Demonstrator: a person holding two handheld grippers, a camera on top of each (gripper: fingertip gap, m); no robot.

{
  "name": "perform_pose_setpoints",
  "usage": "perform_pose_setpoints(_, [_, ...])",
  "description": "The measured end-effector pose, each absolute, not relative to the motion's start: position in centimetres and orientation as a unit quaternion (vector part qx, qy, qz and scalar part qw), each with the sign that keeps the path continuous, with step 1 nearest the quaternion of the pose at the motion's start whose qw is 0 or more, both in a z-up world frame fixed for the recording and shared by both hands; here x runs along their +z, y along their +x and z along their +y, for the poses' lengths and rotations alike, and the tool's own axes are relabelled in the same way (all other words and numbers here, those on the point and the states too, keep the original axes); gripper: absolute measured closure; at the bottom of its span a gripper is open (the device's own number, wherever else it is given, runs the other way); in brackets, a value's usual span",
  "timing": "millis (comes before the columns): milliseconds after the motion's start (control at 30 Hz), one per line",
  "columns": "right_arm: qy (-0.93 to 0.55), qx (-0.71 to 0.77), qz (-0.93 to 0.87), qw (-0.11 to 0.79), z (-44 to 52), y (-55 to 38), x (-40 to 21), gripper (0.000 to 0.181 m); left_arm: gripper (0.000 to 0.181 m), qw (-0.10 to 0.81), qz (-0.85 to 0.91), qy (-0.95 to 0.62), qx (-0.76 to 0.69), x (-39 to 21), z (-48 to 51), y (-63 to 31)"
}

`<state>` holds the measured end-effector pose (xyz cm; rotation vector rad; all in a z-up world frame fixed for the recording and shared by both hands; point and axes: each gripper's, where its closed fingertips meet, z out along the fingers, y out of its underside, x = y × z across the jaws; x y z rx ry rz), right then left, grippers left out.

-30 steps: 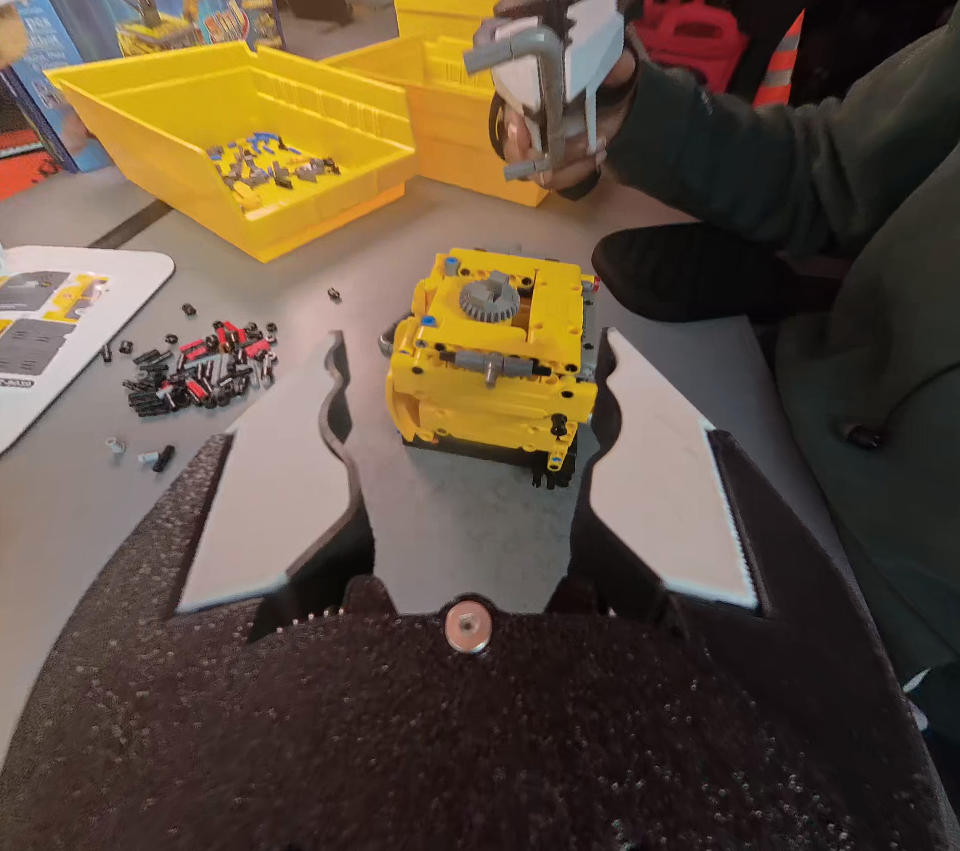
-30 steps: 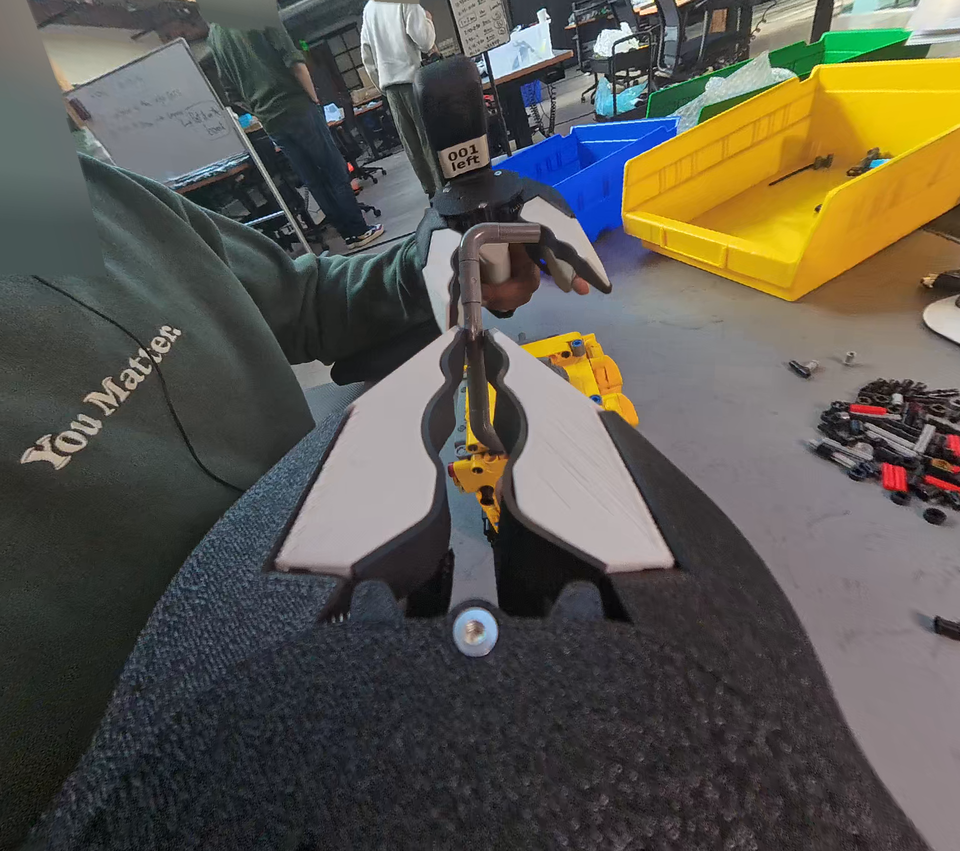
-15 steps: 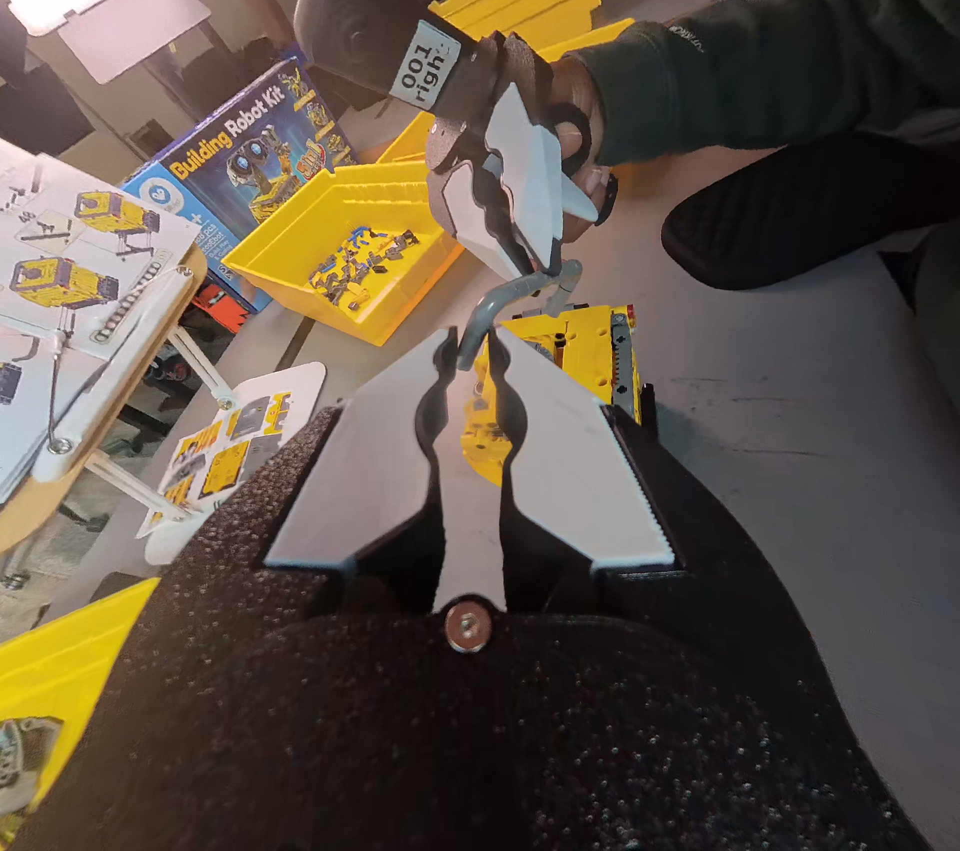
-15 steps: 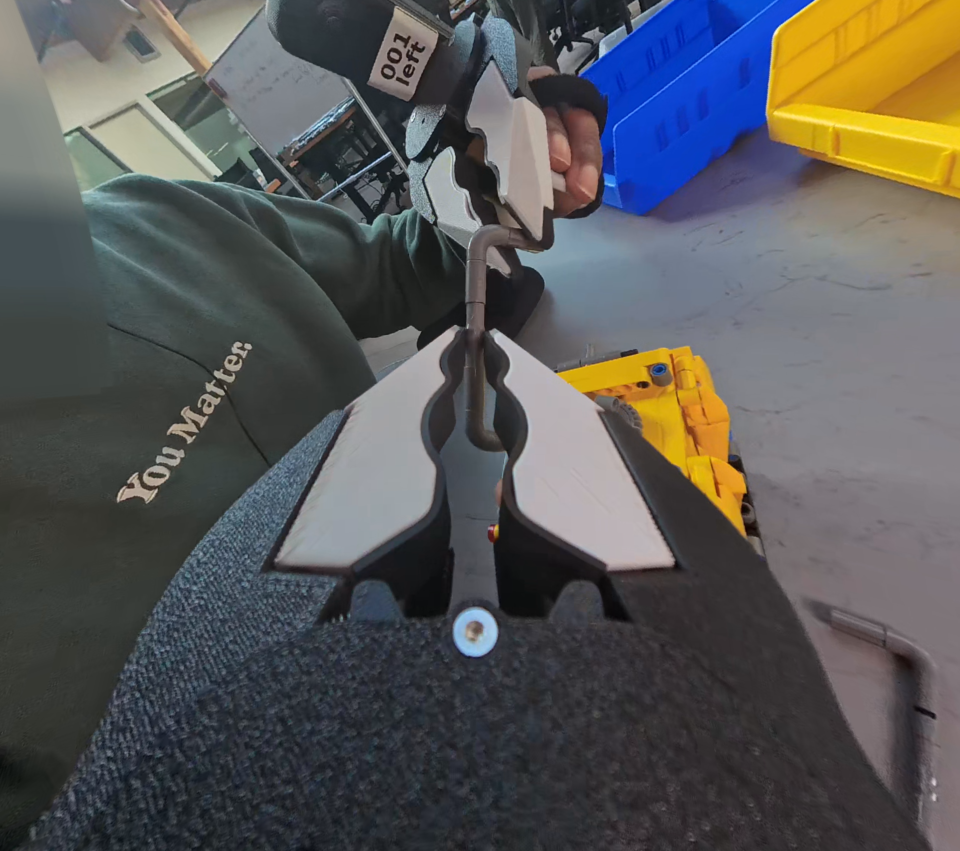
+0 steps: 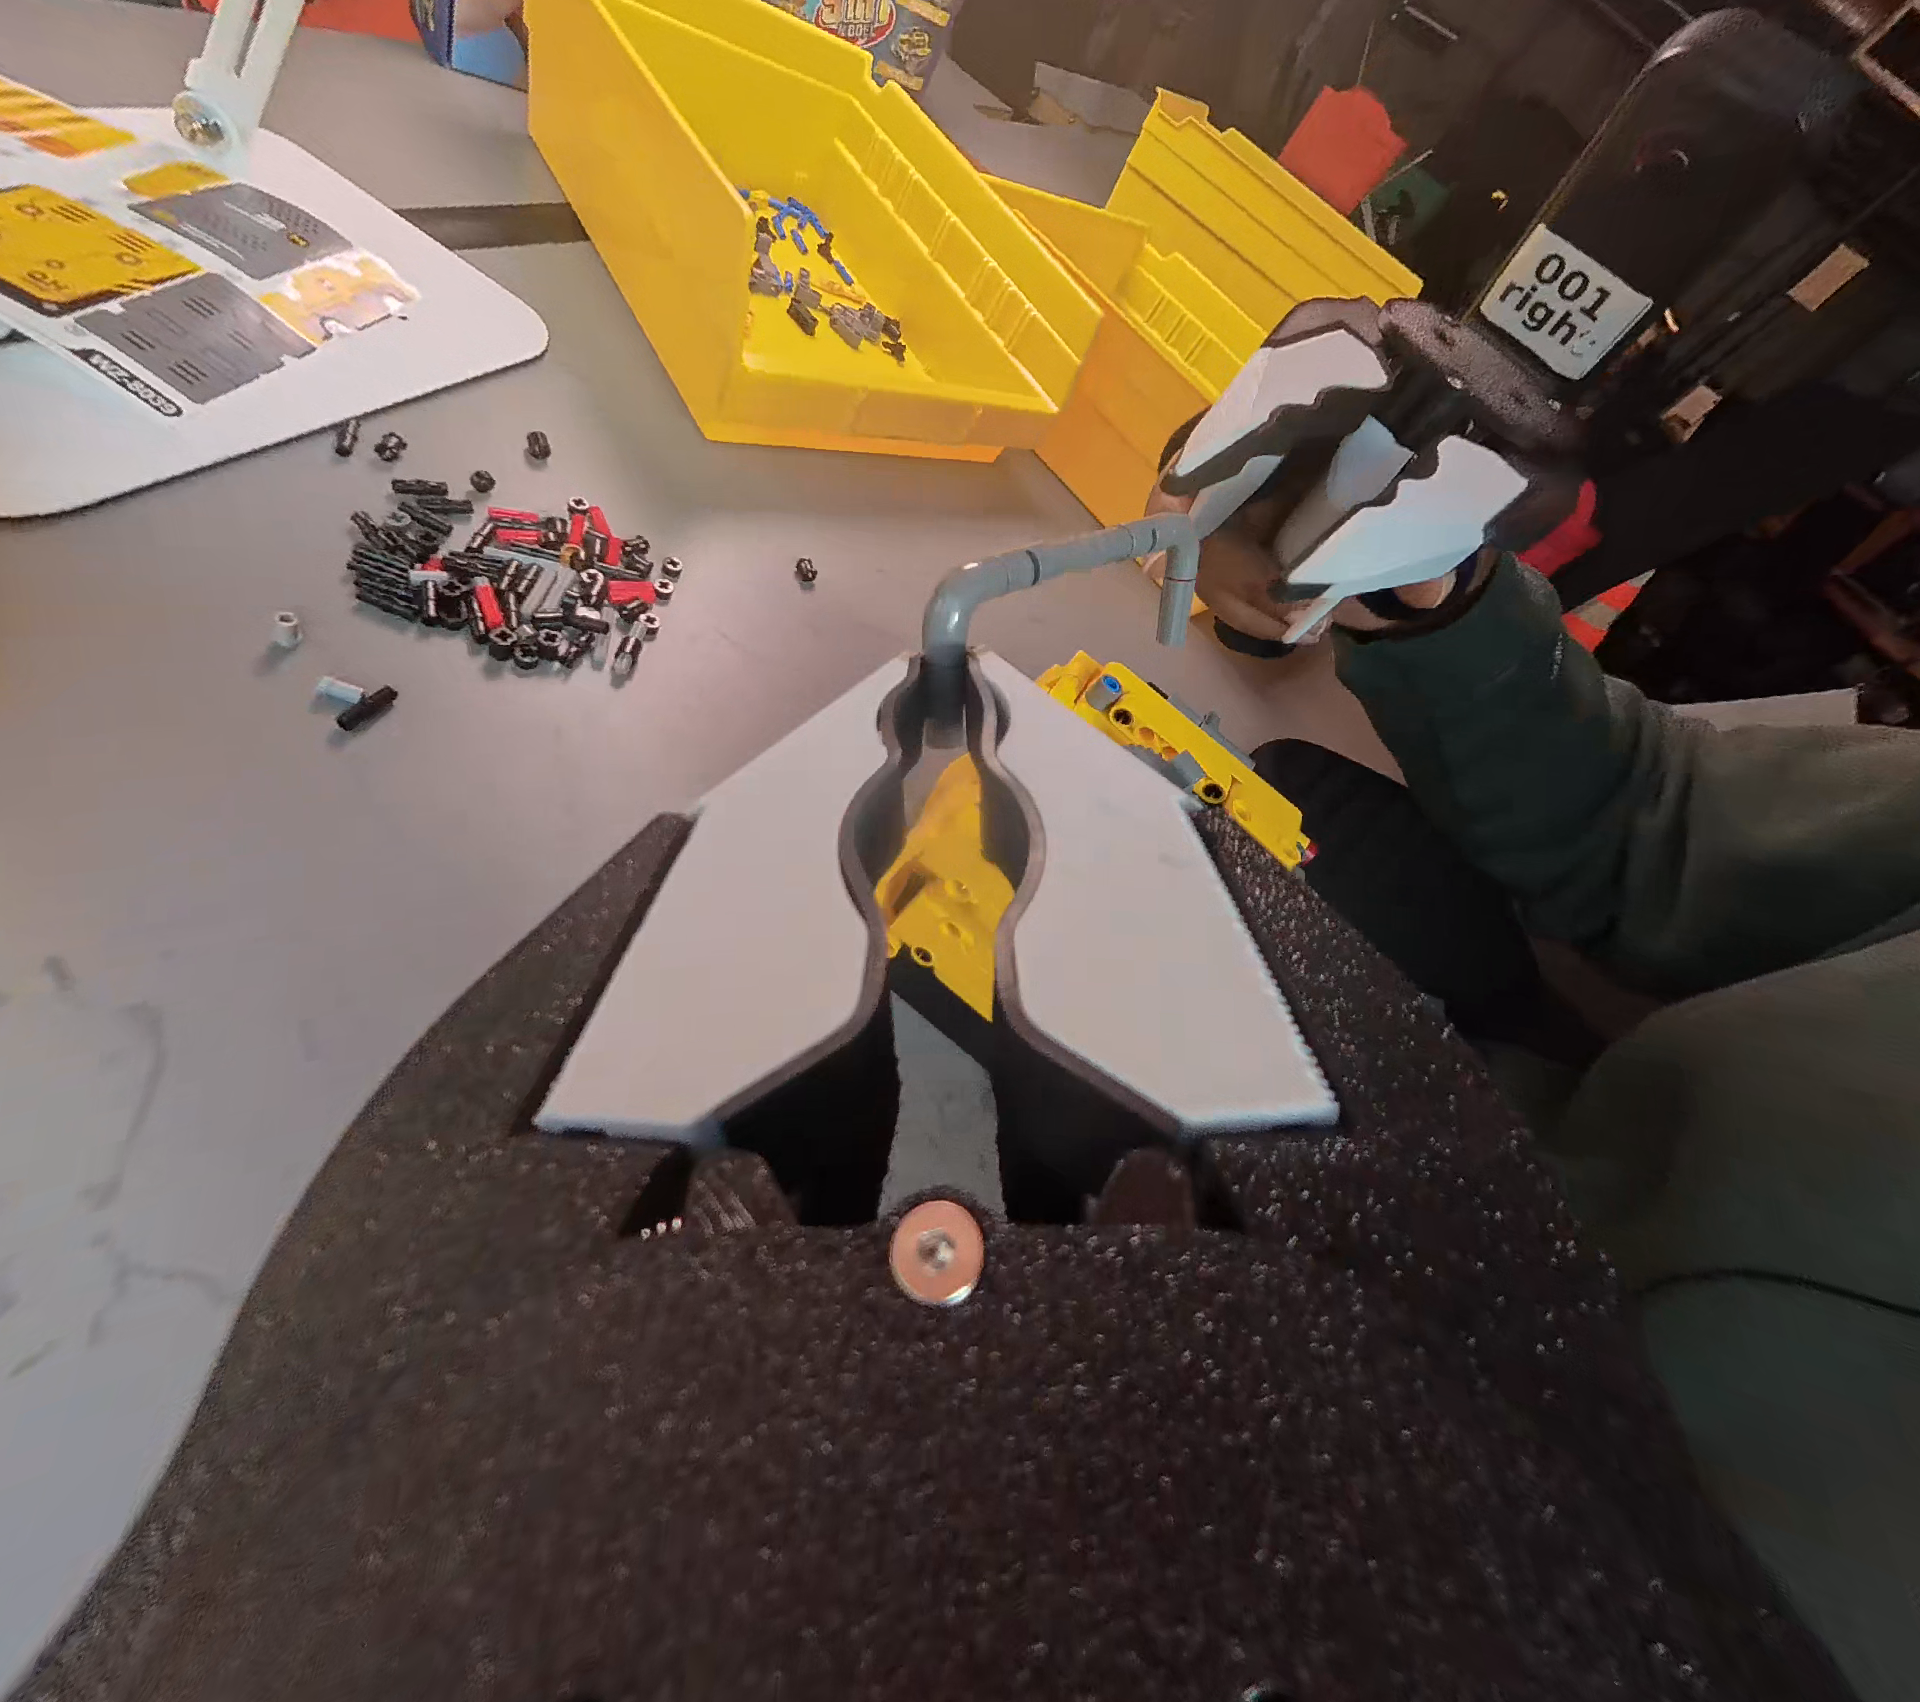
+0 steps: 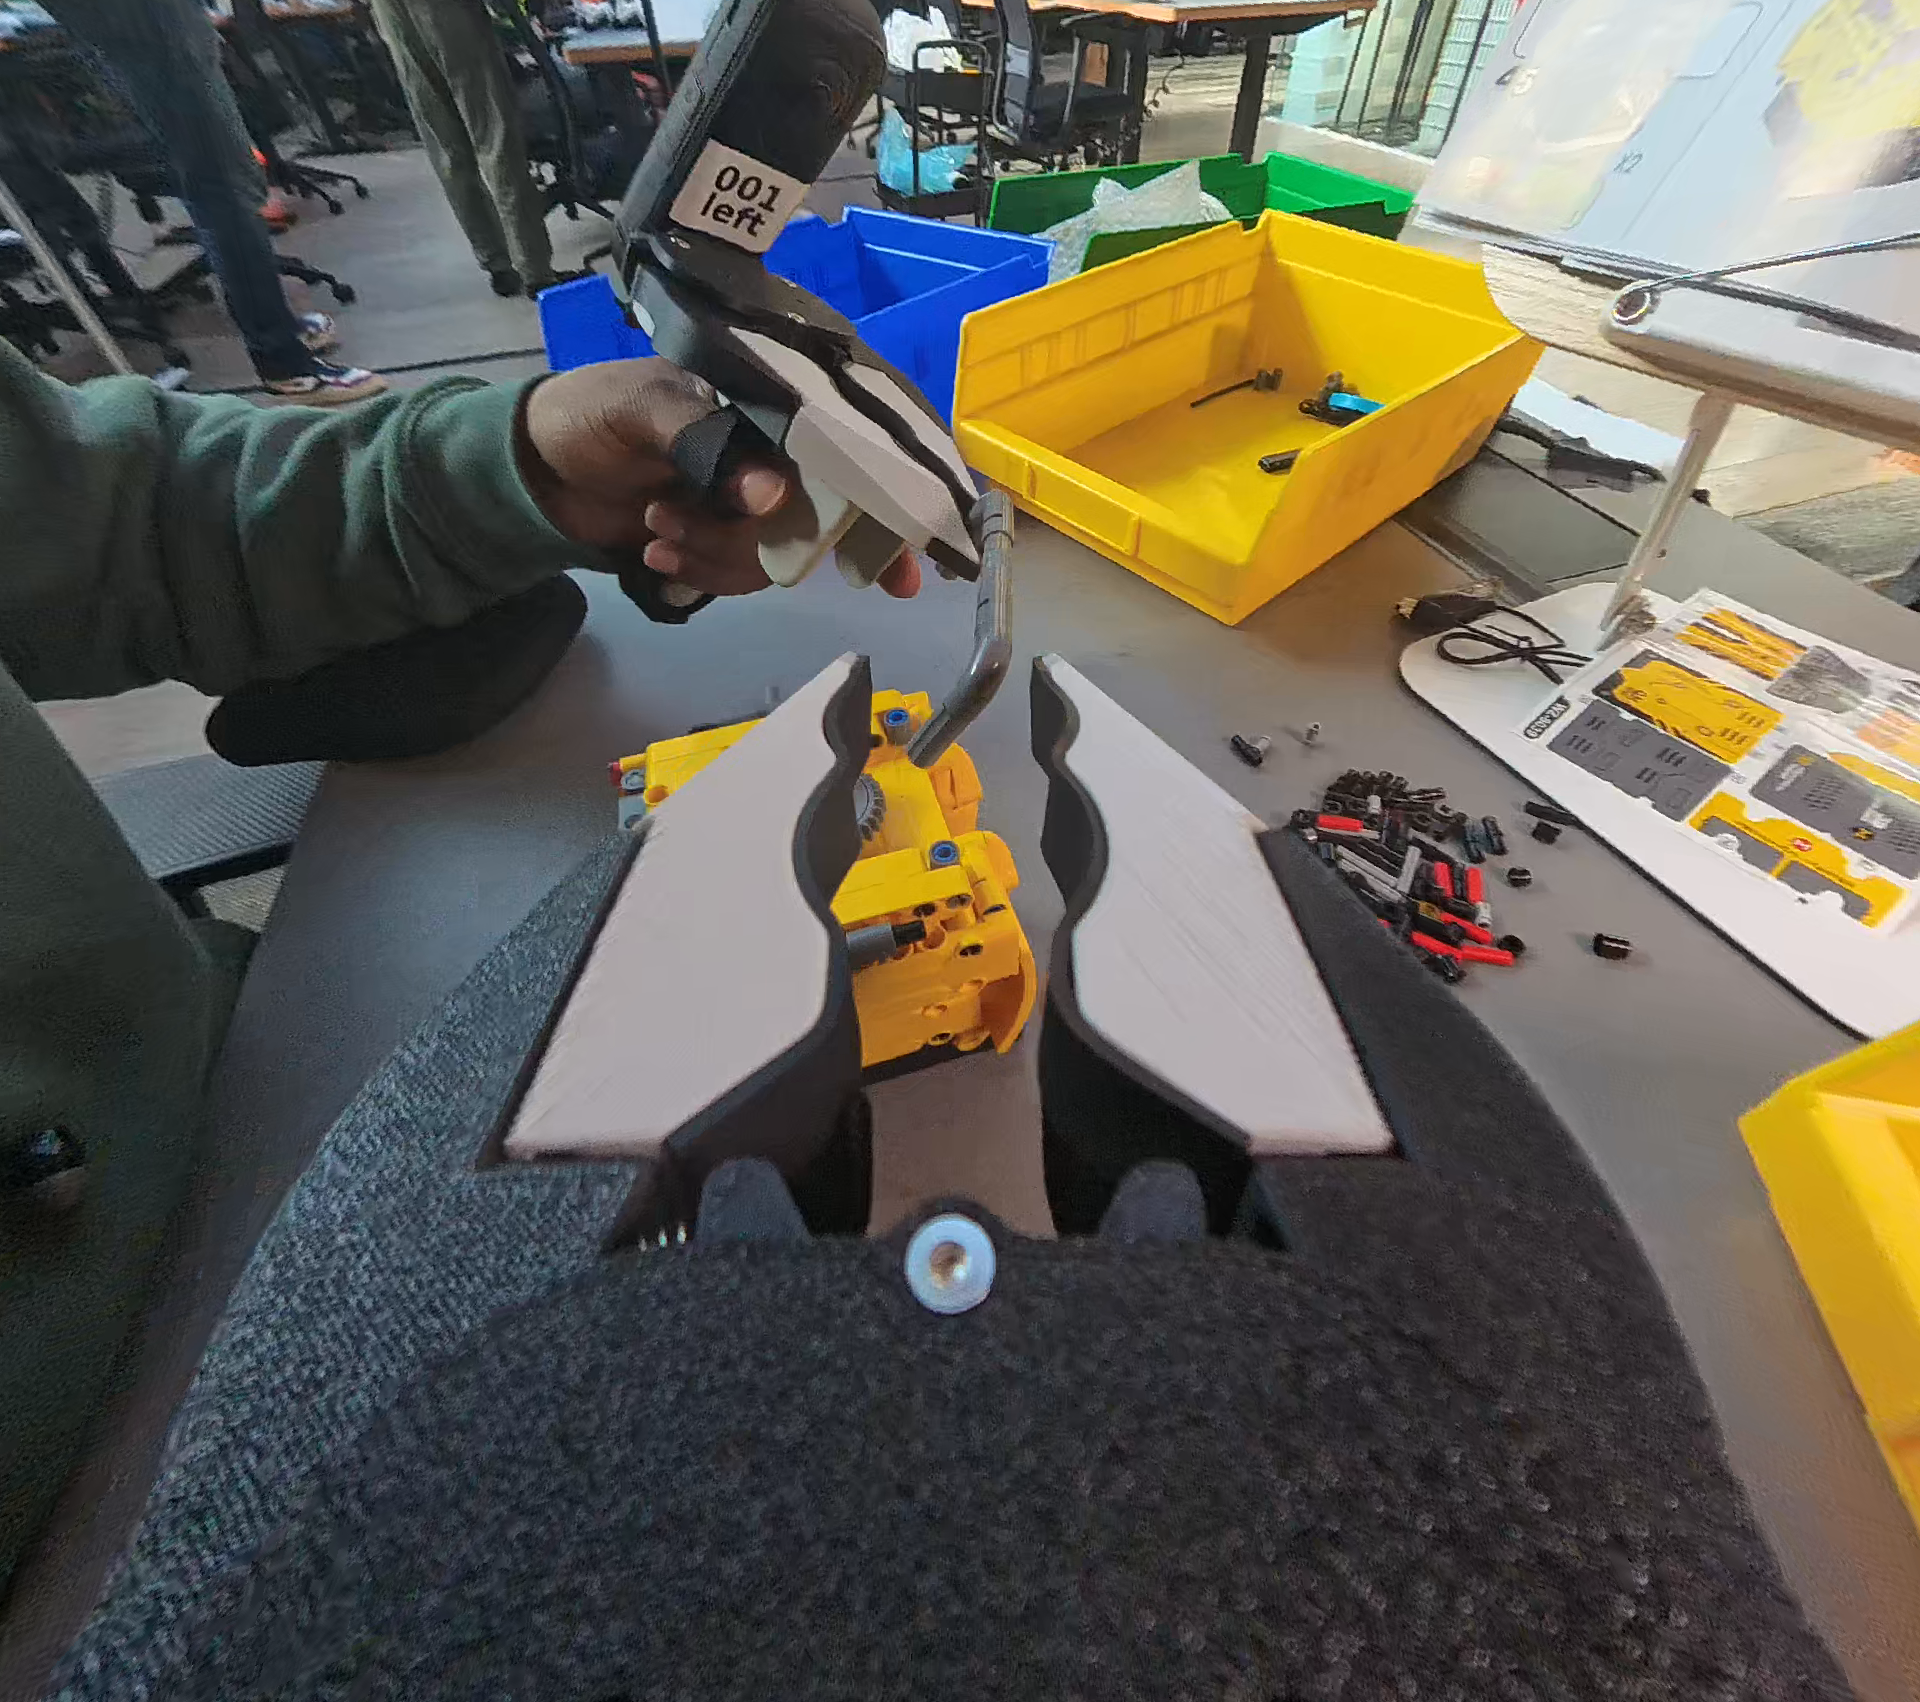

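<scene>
Left wrist view: left gripper [image 5: 943, 681] clenched on the bent grey tube [image 5: 1049, 566], which arcs toward two o'clock. Looks light, stiff; best held at a straight end.

Right wrist view: right gripper [image 6: 951, 696] gapes, released, tube at twelve o'clock above the yellow brick model [image 6: 925, 914].

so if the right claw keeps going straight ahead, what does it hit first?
Probably the grey bent rod held by the left claw; it hangs just beyond the open right claw. Depth is unclear.

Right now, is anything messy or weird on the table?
Yes. A heap of small black and red pins lies loose on the table, with strays around it, not in the yellow bin. The left tool pinches a bent grey piece mid-air.
</scene>
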<state>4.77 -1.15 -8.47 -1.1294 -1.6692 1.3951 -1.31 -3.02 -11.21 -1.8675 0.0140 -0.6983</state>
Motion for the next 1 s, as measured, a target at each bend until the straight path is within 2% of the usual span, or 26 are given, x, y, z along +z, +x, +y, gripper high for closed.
perform_pose_setpoints(100, [-0.442,0.505,-0.646,0.363,-0.7,3.7,-9.3,0.165,0.176,0.531,-0.008,-0.784,-0.322,-11.5,-3.0,-0.8])
perform_pose_setpoints(167, [-0.45,0.521,-0.637,0.346,-0.6,3.4,-9.4,0.172,0.175,0.53,-0.01,-0.783,-0.326,-11.5,-3.0,-0.7])
perform_pose_setpoints(367, [-0.517,0.638,-0.552,0.144,-0.1,3.8,-9.8,0.174,0.171,0.507,0.011,-0.731,-0.457,-9.8,-4.5,0.7])
perform_pose_setpoints(500, [-0.556,0.647,-0.519,0.058,0.0,3.9,-11.4,0.174,0.169,0.489,0.011,-0.736,-0.468,-11.0,-4.4,0.6])
perform_pose_setpoints(700, [-0.572,0.644,-0.507,0.005,-0.1,4.3,-12.7,0.174,0.163,0.48,0.013,-0.747,-0.46,-12.0,-4.1,0.1])
perform_pose_setpoints(1000, [-0.58,0.635,-0.509,-0.021,0.1,4.5,-13.7,0.173,0.157,0.47,0.007,-0.749,-0.467,-13.2,-3.6,0.2])
